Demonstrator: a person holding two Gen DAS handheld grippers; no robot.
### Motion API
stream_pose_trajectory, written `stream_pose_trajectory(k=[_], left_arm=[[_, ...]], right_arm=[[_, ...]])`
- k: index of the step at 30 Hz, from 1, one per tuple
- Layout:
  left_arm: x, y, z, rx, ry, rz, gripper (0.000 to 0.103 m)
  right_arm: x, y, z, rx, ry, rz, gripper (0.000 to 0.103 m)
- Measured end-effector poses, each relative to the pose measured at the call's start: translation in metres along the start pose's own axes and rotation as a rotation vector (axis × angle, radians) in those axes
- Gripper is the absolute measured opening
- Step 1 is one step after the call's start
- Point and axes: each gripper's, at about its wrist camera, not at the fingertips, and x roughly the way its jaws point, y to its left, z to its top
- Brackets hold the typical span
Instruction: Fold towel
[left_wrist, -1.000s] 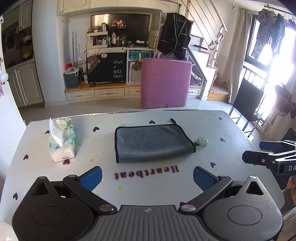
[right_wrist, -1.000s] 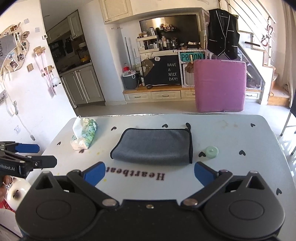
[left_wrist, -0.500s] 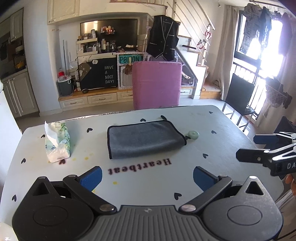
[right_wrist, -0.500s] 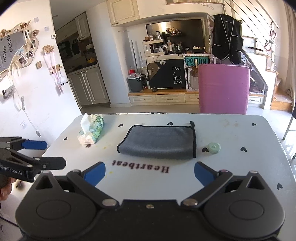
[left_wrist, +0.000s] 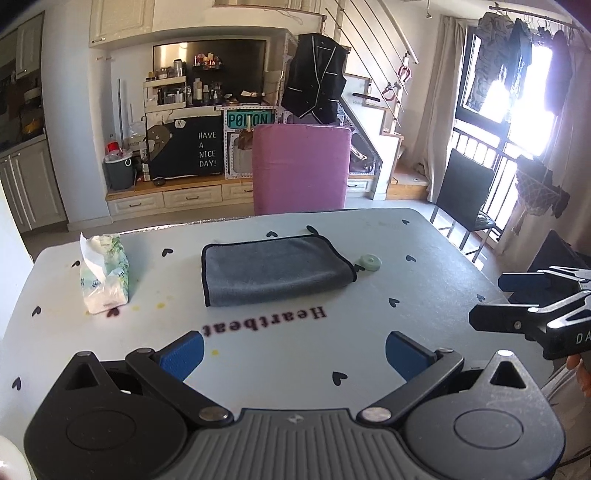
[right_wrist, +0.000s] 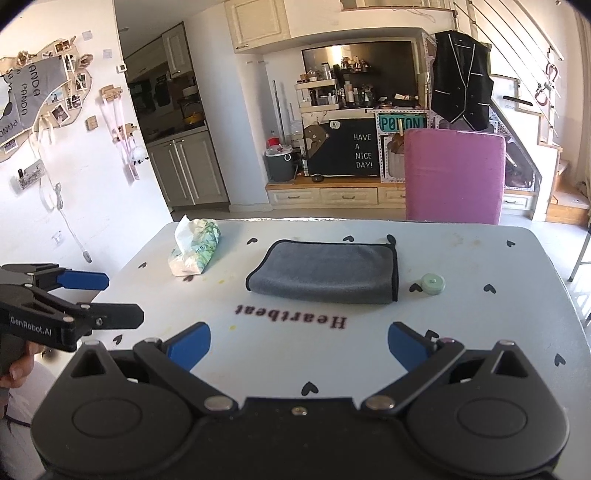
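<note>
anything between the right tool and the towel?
Nothing stands there. Between the right tool and the folded grey towel is bare tabletop carrying only the printed word "Heartbeat", as the right wrist view shows.

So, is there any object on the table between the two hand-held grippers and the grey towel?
Nothing visible. Only bare white table lies between the folded grey microfibre towel and each open hand-held gripper. The tissue pack and green disc sit beside it.
</note>
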Motion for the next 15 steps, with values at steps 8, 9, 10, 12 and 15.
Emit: stream_pose_trajectory(k=[8,9,10,12,15], left_arm=[[-0.004,0.001,-0.008,-0.003,0.003,-0.022,0.103],[-0.004,0.001,-0.009,-0.004,0.003,-0.023,0.103],[-0.005,0.001,-0.01,-0.004,0.002,-0.024,0.103],[-0.006,0.001,-0.011,0.0,0.002,-0.029,0.103],[-0.007,0.0,-0.014,0.007,-0.002,-0.036,0.103]], right_arm=[[-0.005,0.0,-0.005,-0.006,-0.007,-0.007,0.102],[-0.005,0.0,-0.005,-0.007,-0.007,-0.006,0.102],[-0.005,0.0,-0.006,-0.008,-0.006,-0.005,0.102],[-0.006,0.001,-0.008,-0.016,-0.007,-0.007,0.102],[-0.007,0.002,-0.01,-0.03,-0.01,-0.009,0.102]])
